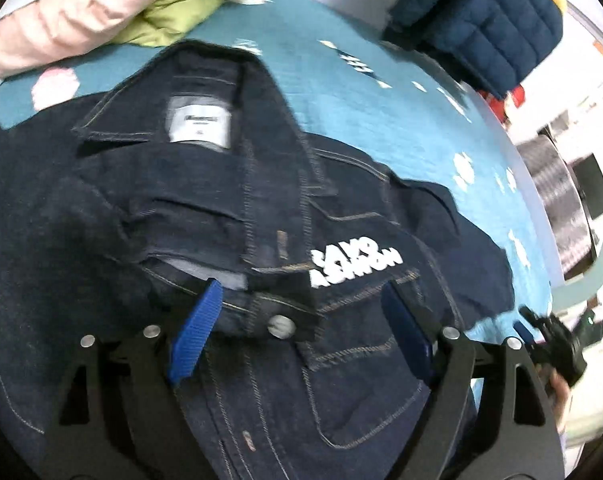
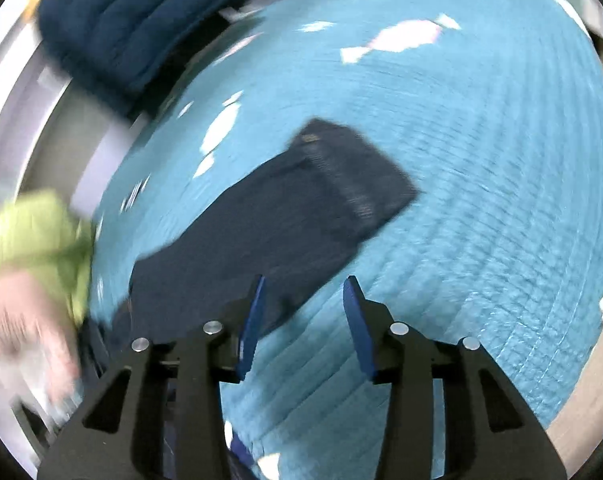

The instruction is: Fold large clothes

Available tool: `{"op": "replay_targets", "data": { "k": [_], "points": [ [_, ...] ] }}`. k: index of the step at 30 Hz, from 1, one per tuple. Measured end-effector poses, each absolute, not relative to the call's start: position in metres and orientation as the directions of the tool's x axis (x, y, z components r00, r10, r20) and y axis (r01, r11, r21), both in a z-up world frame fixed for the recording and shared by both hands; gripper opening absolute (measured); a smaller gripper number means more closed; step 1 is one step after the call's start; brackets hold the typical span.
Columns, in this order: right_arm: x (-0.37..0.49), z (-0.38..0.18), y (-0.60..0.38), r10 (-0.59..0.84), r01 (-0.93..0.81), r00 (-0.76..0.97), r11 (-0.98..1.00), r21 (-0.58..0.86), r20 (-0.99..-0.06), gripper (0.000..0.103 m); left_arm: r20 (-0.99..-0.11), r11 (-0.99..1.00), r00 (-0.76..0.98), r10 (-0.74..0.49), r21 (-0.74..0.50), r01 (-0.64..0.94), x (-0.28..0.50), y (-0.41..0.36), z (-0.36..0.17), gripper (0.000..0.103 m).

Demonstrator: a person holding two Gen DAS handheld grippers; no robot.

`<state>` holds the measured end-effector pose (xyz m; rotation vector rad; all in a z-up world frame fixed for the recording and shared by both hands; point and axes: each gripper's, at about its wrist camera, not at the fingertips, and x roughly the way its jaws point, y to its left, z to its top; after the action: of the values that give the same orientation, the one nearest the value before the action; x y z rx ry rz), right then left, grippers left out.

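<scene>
The sleeve (image 2: 301,200) at 12 o'clock may be missed: both the left gripper (image 1: 301,320) and the right gripper (image 2: 303,312) are spread, nothing held.

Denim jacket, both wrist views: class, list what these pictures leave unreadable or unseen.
1. Neck label text on the denim jacket, left wrist view: too small.
2. Jacket hem: cut off by left gripper.
3. Sleeve cuff detail, right wrist view: motion blur.
4. Sleeve's shoulder end: hidden behind right gripper.
</scene>
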<state>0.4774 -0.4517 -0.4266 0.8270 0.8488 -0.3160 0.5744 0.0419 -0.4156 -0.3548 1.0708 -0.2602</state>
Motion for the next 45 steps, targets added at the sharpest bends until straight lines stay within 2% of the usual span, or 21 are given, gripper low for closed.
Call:
{"op": "replay_targets", "data": {
  "k": [7, 11, 14, 15, 17, 19, 21, 26, 30, 33, 36, 41, 45],
  "points": [
    [0.491, -0.455, -0.478, 0.152, 0.594, 0.639, 0.526, 0.609, -0.754, 0.046, -0.842, 0.964, 0.469, -0.267, -0.241, 0.117, 0.554, 0.018, -0.412, 0.082],
    [0.499, -0.457, -0.49, 0.148, 0.574, 0.693, 0.479, 0.664, -0.706, 0.046, -0.861, 0.986, 0.482, -0.164, -0.137, 0.091, 0.543, 0.034, -0.413, 0.082],
    [0.509, -0.457, -0.497, 0.142, 0.569, 0.702, 0.479, 0.669, -0.698, 0.018, -0.863, 0.996, 0.497, -0.09, -0.077, 0.047, 0.534, 0.063, -0.413, 0.089],
    [0.512, -0.454, -0.495, 0.135, 0.566, 0.704, 0.487, 0.665, -0.697, 0.012, -0.863, 0.998, 0.502, -0.06, -0.054, 0.026, 0.53, 0.073, -0.413, 0.089],
    [0.513, -0.431, -0.485, 0.102, 0.514, 0.739, 0.555, 0.655, -0.666, 0.005, -0.862, 0.999, 0.507, -0.006, -0.022, -0.026, 0.523, 0.103, -0.415, 0.089],
    [0.518, -0.4, -0.465, 0.083, 0.435, 0.771, 0.656, 0.617, -0.632, 0.004, -0.866, 0.996, 0.499, 0.031, -0.013, -0.084, 0.519, 0.133, -0.421, 0.089],
    [0.521, -0.376, -0.444, 0.086, 0.362, 0.801, 0.718, 0.594, -0.593, 0.004, -0.874, 0.988, 0.482, 0.059, -0.016, -0.151, 0.512, 0.16, -0.427, 0.089],
    [0.525, -0.308, -0.344, 0.092, 0.136, 0.865, 0.904, 0.406, -0.493, 0.004, -0.89, 0.962, 0.449, 0.072, -0.057, -0.267, 0.494, 0.209, -0.446, 0.089],
    [0.53, -0.282, -0.261, 0.217, -0.056, 0.874, 0.934, 0.353, -0.434, 0.004, -0.873, 0.961, 0.485, 0.051, -0.088, -0.261, 0.482, 0.218, -0.451, 0.089],
    [0.537, -0.275, -0.208, 0.327, -0.175, 0.849, 0.915, 0.362, -0.415, 0.004, -0.871, 0.969, 0.488, 0.058, -0.068, -0.237, 0.483, 0.214, -0.455, 0.091],
    [0.539, -0.276, -0.144, 0.426, -0.292, 0.806, 0.89, 0.351, -0.41, 0.004, -0.863, 0.972, 0.503, 0.035, -0.089, -0.219, 0.485, 0.214, -0.456, 0.092],
    [0.548, -0.303, -0.057, 0.547, -0.393, 0.698, 0.832, 0.391, -0.462, 0.004, -0.806, 0.936, 0.583, -0.102, -0.277, -0.219, 0.479, 0.237, -0.441, 0.092],
    [0.55, -0.337, -0.002, 0.582, -0.411, 0.618, 0.812, 0.414, -0.528, 0.004, -0.768, 0.891, 0.631, -0.108, -0.356, -0.281, 0.468, 0.265, -0.431, 0.092]
  ]
}}
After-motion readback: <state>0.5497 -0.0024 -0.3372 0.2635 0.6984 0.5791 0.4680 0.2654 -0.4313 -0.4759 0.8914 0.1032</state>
